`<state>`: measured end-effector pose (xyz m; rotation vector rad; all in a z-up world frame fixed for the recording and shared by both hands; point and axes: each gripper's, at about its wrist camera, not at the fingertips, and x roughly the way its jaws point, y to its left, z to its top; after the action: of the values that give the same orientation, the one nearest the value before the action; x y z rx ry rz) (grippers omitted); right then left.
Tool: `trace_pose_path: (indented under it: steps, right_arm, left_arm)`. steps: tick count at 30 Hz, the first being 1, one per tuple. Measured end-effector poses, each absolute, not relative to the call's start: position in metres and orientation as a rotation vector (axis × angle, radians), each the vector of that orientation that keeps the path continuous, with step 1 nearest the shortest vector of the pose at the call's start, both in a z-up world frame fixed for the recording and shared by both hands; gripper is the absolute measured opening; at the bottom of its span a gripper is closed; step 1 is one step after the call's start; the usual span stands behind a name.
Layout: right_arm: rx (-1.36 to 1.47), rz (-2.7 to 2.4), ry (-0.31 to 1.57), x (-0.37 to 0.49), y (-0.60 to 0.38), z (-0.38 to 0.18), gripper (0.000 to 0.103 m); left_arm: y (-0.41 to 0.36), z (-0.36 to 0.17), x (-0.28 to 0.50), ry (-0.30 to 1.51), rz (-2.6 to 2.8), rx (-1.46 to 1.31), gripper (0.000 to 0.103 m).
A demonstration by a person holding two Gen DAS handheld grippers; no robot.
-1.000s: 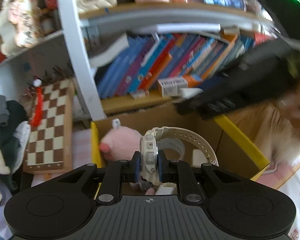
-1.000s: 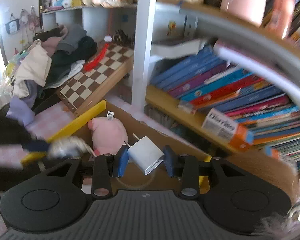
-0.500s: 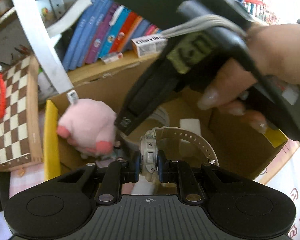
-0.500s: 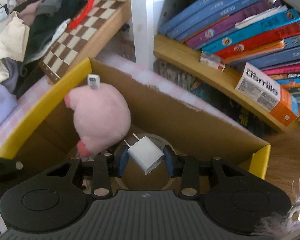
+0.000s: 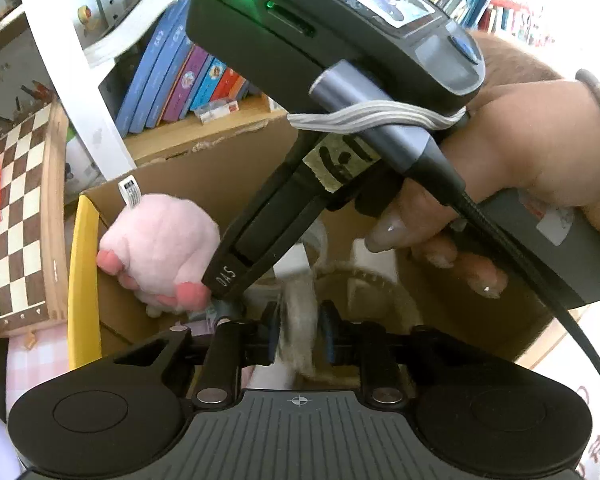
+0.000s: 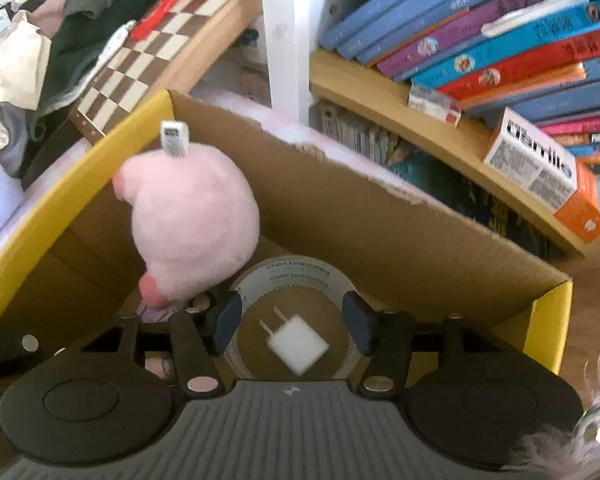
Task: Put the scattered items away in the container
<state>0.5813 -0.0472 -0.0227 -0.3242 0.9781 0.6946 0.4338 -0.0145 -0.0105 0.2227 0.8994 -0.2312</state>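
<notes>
A cardboard box with yellow rims holds a pink plush toy and a roll of tape. My right gripper is open above the box; a white charger plug is loose between its fingers, over the tape roll, blurred. In the left wrist view my left gripper has opened a little around a blurred white watch that sits loose between the pads. The box and the plush show beyond it, with the right gripper's body and the hand across the view.
A bookshelf with leaning books stands behind the box. A chessboard and a heap of clothes lie to the left. A white shelf post rises behind the box.
My right gripper opened and let go of the charger plug, which is dropping into the box. My left gripper widened and the watch is slipping down, blurred.
</notes>
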Motion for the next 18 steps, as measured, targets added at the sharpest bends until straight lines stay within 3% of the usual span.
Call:
trace_pose_path:
  steps: [1,3,7,11,13,18]
  right_arm:
    - [-0.316,0.699,0.969,0.580,-0.049,-0.019,0.067]
    - [-0.299,0.707,0.951,0.576,-0.053,-0.011,0.072]
    - [-0.264,0.706,0.898,0.565,-0.067,0.010,0.073]
    - [-0.234,0.685,0.825,0.544,-0.084,0.038,0.073]
    - [-0.215,0.674,0.773,0.526,-0.094,0.056,0.073]
    - [-0.167,0.637,0.646,0.469,-0.122,0.094,0.075]
  left_arm:
    - [-0.015,-0.008,0.431,0.892,-0.227,0.222,0.048]
    - [-0.016,-0.003,0.421,0.868,-0.219,0.244,0.052]
    - [-0.015,0.014,0.398,0.797,-0.195,0.252,0.069]
    - [-0.010,0.036,0.374,0.707,-0.162,0.250,0.071]
    - [-0.005,0.048,0.361,0.651,-0.141,0.242,0.078]
    - [0.013,0.073,0.311,0.530,-0.076,0.164,0.083]
